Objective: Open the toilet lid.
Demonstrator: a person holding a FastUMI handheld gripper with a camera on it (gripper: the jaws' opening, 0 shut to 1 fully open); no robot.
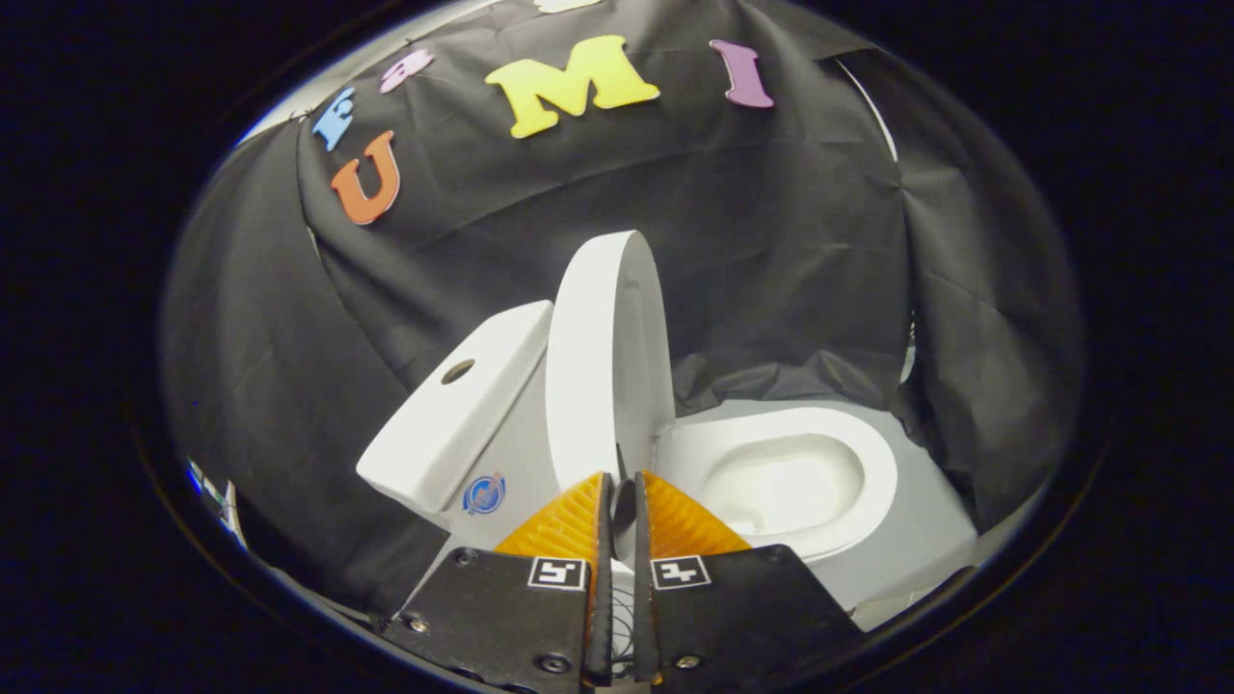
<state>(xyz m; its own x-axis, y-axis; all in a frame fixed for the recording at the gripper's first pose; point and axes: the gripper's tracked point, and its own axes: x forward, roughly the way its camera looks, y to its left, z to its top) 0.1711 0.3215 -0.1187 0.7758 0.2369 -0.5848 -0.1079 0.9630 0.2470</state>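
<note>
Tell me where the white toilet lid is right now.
In the gripper view, the white toilet lid stands raised nearly upright, just ahead of the nearly closed tool, between the white tank and the open bowl.

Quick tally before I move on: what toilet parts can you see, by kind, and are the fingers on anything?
Lid, raised upright: 1
Tank: 1
Bowl, uncovered: 1
Total: 3
Gripper fingers nearly together around the lid's lower edge; pressing contact unclear.
</note>
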